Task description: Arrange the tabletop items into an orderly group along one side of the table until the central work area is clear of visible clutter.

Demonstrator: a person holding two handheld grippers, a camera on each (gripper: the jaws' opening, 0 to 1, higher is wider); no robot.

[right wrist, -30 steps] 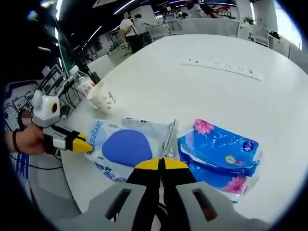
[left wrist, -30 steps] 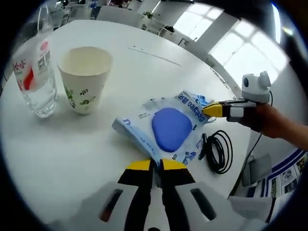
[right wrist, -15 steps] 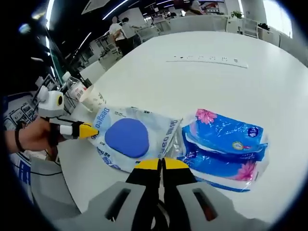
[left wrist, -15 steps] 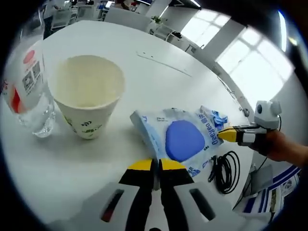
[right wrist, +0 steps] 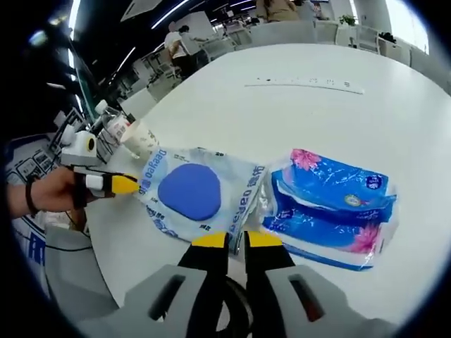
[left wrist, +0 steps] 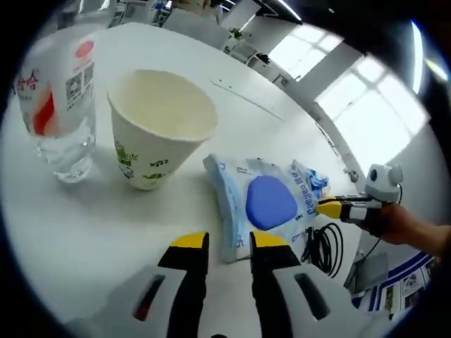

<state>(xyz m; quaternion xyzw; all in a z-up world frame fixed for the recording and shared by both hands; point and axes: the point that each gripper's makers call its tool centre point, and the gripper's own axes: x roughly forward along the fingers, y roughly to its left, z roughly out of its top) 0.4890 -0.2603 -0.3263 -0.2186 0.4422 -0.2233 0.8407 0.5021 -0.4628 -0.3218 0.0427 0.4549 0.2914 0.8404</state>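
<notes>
A pale blue wet-wipes pack (left wrist: 271,201) with a round blue lid lies flat on the white table (left wrist: 70,225), just right of a paper cup (left wrist: 158,127). My left gripper (left wrist: 230,241) is open, its yellow tips on either side of the pack's near corner. My right gripper (right wrist: 237,240) has its jaws slightly apart at the opposite edge of the pack (right wrist: 190,191). It shows at the pack's far end (left wrist: 328,208) in the left gripper view. A blue tissue pack (right wrist: 331,208) with pink flowers lies against the wipes pack.
A clear water bottle (left wrist: 60,105) stands left of the cup. A coiled black cable (left wrist: 324,239) lies near the table edge beside the wipes pack. A long flat strip (right wrist: 303,84) is set in the table farther out. Chairs and people are beyond the table.
Both grippers' jaws were pressed together on the wipes pack's edges and have parted, the left one wider. The pack has come closer to the cup.
</notes>
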